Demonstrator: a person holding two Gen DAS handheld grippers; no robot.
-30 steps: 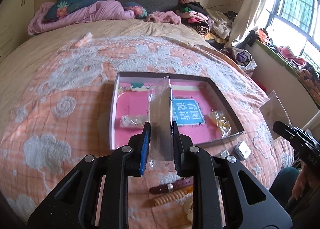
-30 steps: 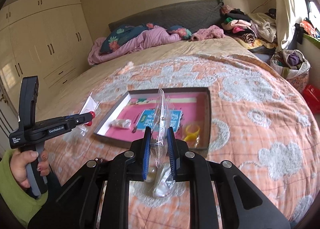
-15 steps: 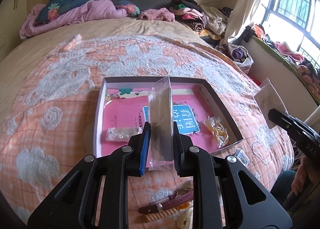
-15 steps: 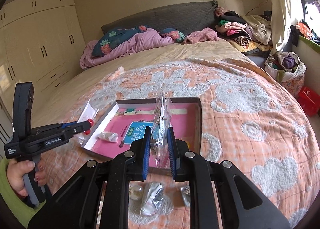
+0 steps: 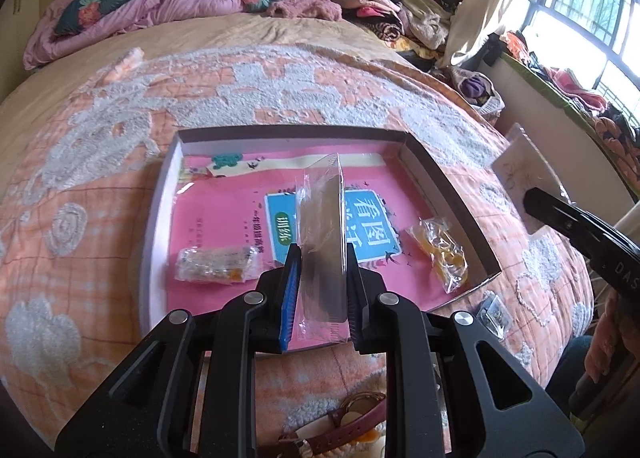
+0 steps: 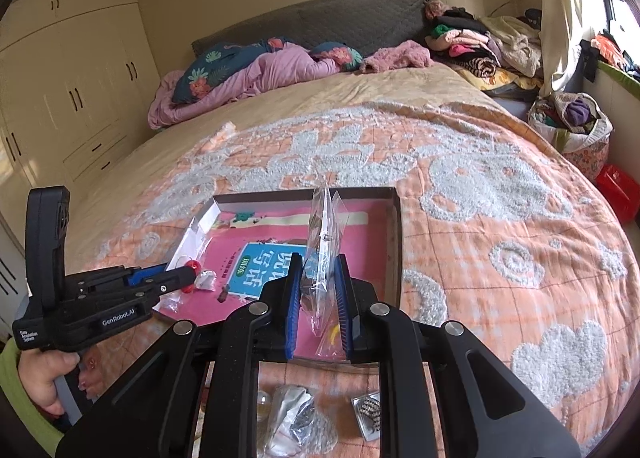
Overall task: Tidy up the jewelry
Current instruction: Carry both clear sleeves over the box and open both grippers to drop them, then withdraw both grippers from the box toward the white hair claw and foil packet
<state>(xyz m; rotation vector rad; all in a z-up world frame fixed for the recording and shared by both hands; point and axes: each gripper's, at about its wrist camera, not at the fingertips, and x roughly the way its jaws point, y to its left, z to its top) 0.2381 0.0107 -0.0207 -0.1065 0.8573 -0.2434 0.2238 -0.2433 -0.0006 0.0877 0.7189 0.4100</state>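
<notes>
**Two small bags held above the box**

A clear bag (image 5: 322, 242) is clamped by the left gripper (image 5: 323, 290) at frame centre, above the box (image 5: 448, 194). Another bag (image 6: 324, 258) is pinched by the right gripper (image 6: 319, 310), above the same box (image 6: 394, 242).

Bed (image 6: 500, 218) bears tray (image 5: 160, 226), watch (image 5: 352, 422), small packets (image 6: 296, 418)
</notes>
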